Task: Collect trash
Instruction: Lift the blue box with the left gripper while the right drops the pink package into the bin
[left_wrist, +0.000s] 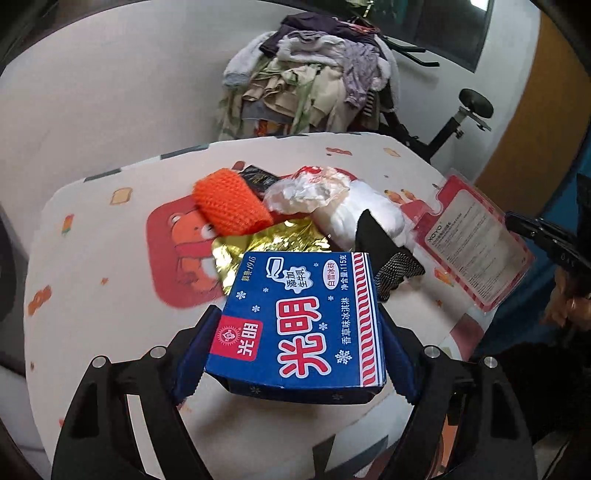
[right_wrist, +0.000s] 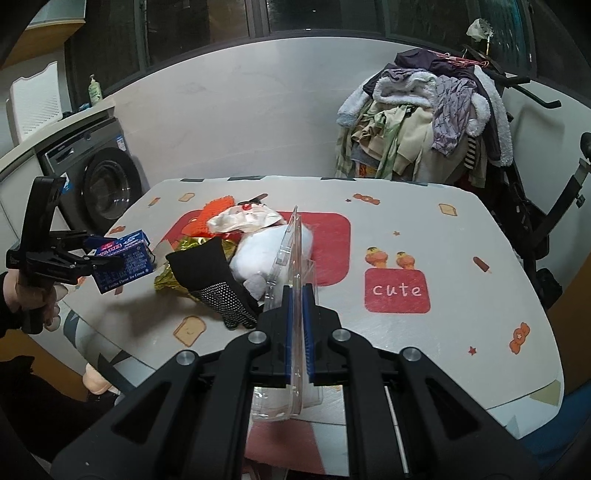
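Left gripper (left_wrist: 295, 354) is clamped on one blue ice-cream box (left_wrist: 299, 325), a pad against each side wall, box lifted clear of the table (left_wrist: 92, 258) with its long axis running away from the camera. Right gripper (right_wrist: 300, 332) is pinched tight on one clear plastic blister pack (right_wrist: 291, 266), held edge-on and upright above the tabletop. Both hands are loaded — the coming move is judged a carry to a bin, and no bin shows in either view. The remaining pile lies ahead of both grippers, between them, near mid-table; the right gripper looks the nearer. Count in the pile: one black dotted glove (right_wrist: 218, 284), one gold foil wrapper (left_wrist: 266, 240), one orange knitted piece (left_wrist: 229, 206), one white bundle (right_wrist: 266, 254), one crumpled clear wrapper (left_wrist: 306, 192), one small dark packet (left_wrist: 258, 177) — partly hidden.
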